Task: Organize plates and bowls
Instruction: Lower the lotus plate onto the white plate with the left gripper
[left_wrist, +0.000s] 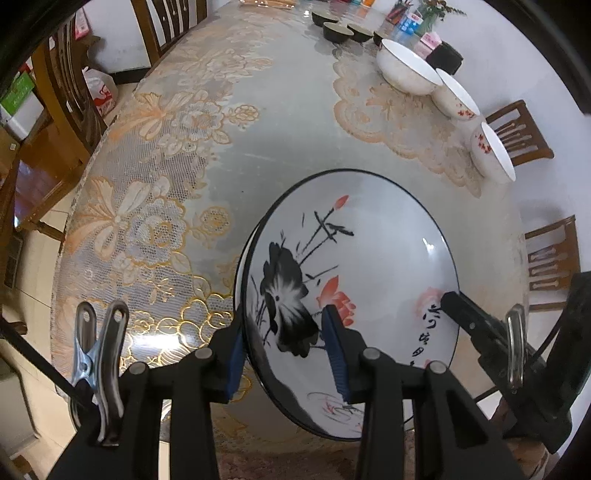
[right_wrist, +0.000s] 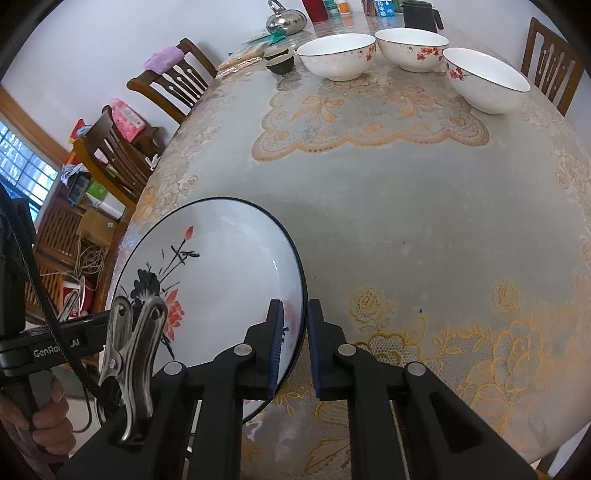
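Painted plate (left_wrist: 369, 258) is seen at the near edge of the tabletop (left_wrist: 258, 155), held by both grippers; left gripper (left_wrist: 288, 354) straddles the rim at 9 o'clock of the plate, one blue finger (left_wrist: 236, 354) outside the rim, the other on the painted face; whether the pads press cannot be told, since a gap shows between the inner pad and the rim. Right gripper (right_wrist: 295, 347) is clamped on the rim at 4 o'clock of the plate (right_wrist: 221, 266) in the right wrist view, fingers (right_wrist: 275, 350) nearly together with the rim between them.

Tabletop is covered by a lace-patterned cloth with gold flowers; three white bowls (right_wrist: 410, 48) with red blossom sprigs are lined up at 12 to 1 o'clock, well apart from the plate; small dark cups (left_wrist: 338, 31) stand beyond them; wooden chairs (right_wrist: 170, 85) ring the tabletop; a steel kettle (right_wrist: 286, 18) stands at the far end.

Partial lettering "GenRo… AI" is read on the other gripper's body (right_wrist: 55, 349); brush characters are seen on the plate, not legible.
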